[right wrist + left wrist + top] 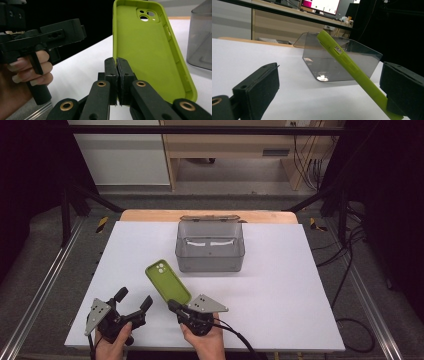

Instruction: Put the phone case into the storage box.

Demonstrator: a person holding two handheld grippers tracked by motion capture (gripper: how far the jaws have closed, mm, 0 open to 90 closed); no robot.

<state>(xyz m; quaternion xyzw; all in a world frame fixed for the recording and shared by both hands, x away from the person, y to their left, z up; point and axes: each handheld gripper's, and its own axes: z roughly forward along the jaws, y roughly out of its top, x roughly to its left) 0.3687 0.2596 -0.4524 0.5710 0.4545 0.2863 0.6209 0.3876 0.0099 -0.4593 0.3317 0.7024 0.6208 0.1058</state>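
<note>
Two grippers low in the frame: right gripper (172, 306) clamps the green phone case (167, 282) by its lower edge, case tilted up above the white surface (280, 285). Left gripper (134, 300) has jaws wide apart, nothing between them, just left of the case. Clear grey box (210, 246) sits upper centre, apart from the case. Bare surface runs right to the edge.

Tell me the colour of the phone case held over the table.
Lime green, inside and out; the phone case shows best in the right gripper view.
</note>
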